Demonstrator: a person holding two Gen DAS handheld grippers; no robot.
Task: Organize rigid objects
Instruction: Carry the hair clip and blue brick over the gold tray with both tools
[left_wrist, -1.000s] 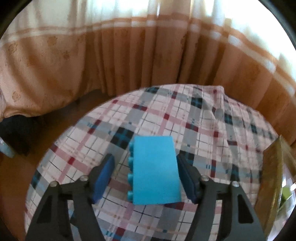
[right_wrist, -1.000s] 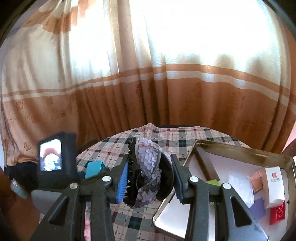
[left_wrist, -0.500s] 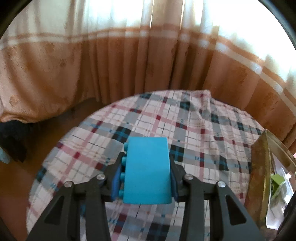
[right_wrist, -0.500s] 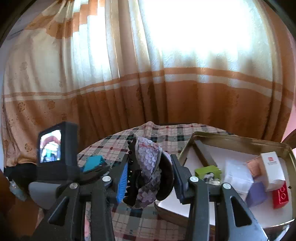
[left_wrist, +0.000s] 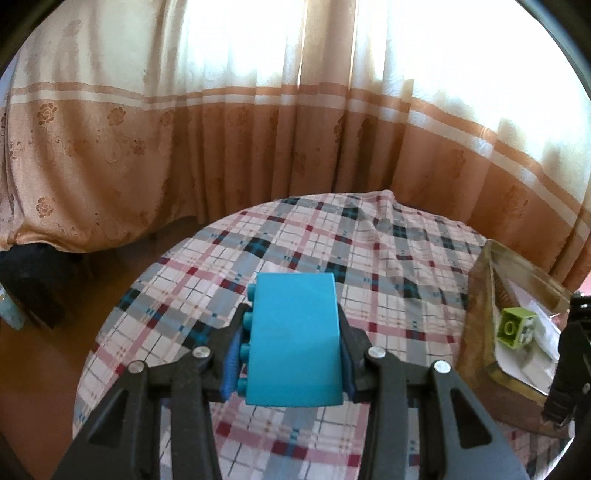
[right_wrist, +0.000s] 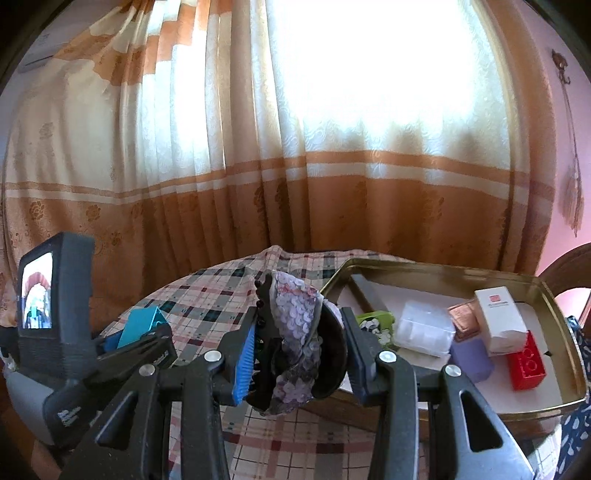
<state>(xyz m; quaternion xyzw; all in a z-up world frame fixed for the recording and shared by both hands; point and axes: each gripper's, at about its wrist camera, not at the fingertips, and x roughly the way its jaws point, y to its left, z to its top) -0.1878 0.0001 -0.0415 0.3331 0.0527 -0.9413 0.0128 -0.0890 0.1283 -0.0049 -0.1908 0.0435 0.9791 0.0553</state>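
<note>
Fingers: left gripper (left_wrist: 293, 349) pinches the blue brick (left_wrist: 295, 338) by its sides, studs at 9 o'clock, held clear of the plaid cloth (left_wrist: 369, 258), likely for carrying to the tin tray (right_wrist: 480, 271) at 3 o'clock. Right gripper (right_wrist: 297, 343) clamps a sequinned hair claw (right_wrist: 295, 332), tray at 2 o'clock, holding sorted boxes and bricks.

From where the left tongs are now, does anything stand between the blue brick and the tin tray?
Nothing on the cloth does. The left tongs grip the blue brick; only bare plaid tablecloth lies before the tin tray. The tray's raised near wall must be cleared, and the green brick sits just inside it.
</note>
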